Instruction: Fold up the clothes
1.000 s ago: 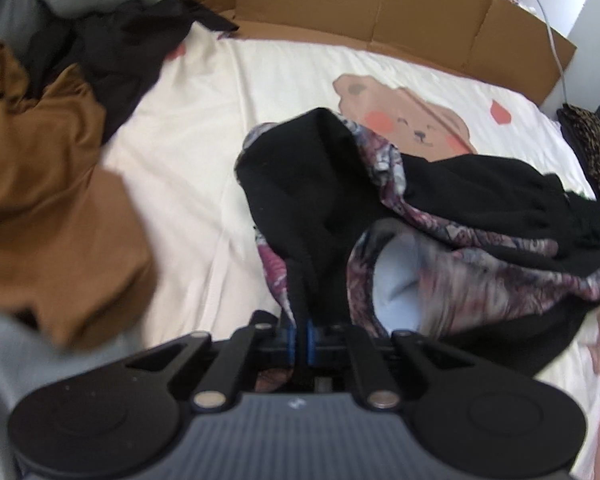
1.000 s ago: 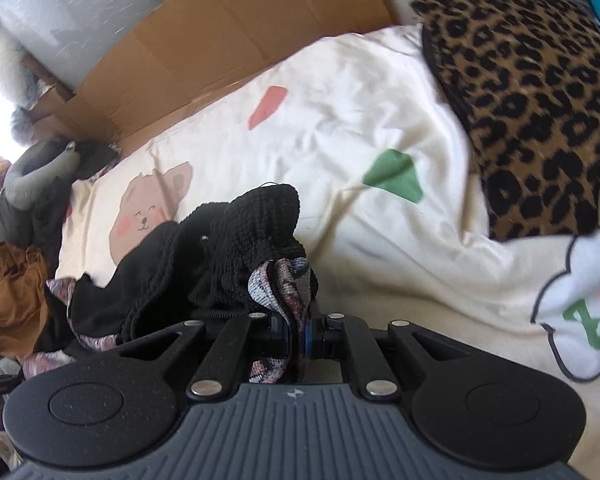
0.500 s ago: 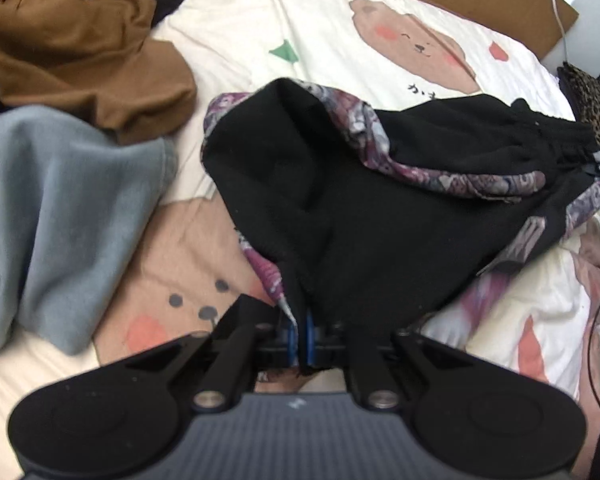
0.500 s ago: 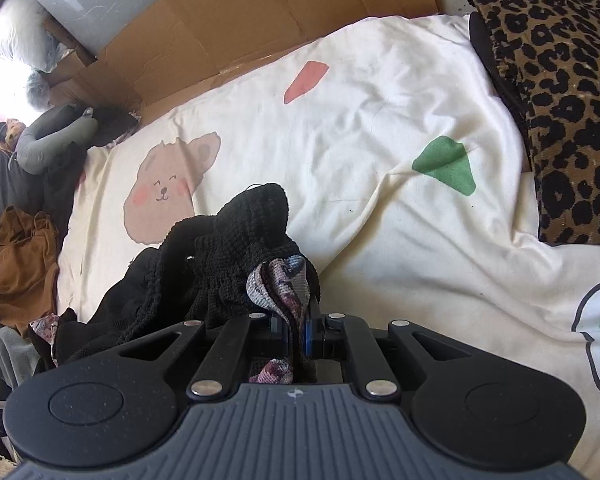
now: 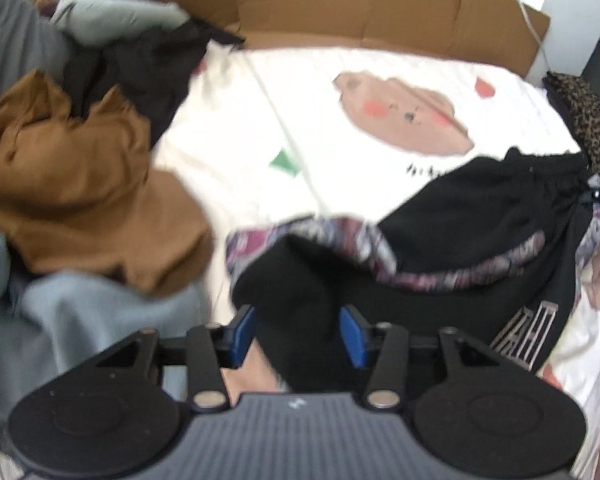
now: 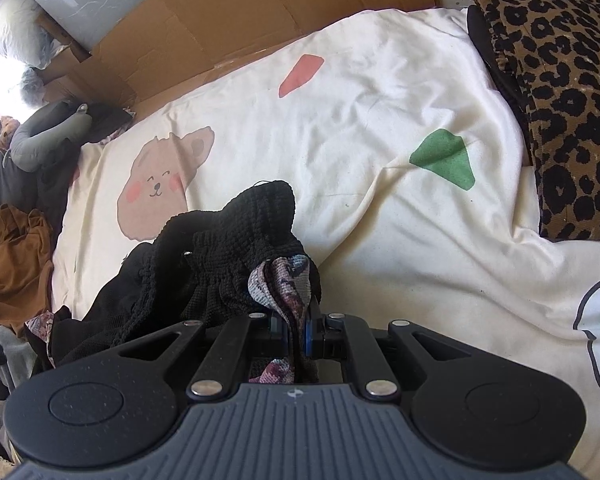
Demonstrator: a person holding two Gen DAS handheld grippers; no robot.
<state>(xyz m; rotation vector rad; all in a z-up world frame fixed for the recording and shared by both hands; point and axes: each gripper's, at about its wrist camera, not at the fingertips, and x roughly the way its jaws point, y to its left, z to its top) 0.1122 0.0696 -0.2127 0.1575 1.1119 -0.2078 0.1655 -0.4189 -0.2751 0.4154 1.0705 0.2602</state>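
One end of the black patterned-lined garment (image 5: 452, 240) lay on the bear-print sheet (image 5: 340, 128) between the left gripper's (image 5: 298, 330) just-opened jaws, the right gripper (image 6: 298, 330) pinching its waistband, risking unfolding if tugged.

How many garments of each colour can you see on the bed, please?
Black with patterned lining: 1
Brown: 1
Grey-blue: 1
Dark, behind the brown one: 1
Leopard print: 1
Total: 5
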